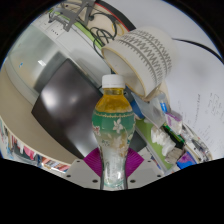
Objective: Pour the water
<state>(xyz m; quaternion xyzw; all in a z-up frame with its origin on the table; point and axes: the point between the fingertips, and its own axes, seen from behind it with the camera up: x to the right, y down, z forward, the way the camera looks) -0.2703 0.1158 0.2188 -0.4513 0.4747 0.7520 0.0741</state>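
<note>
Cluttered bench fills the background. Upper left of frame: tangled cables (82, 22). Left of centre: dark flat panel (62, 95). Centre: bottle (112, 125), white cap, amber liquid, green label, upright between the fingers. Gripper (113, 165) clamped on the bottle's lower body, magenta pads (93, 161) pressing both sides. Upper right: white ribbed object (145, 55). Right: papers (205, 115).

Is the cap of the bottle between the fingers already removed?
No. The bottle held between the fingers has its white cap on top, closing the neck.
</note>
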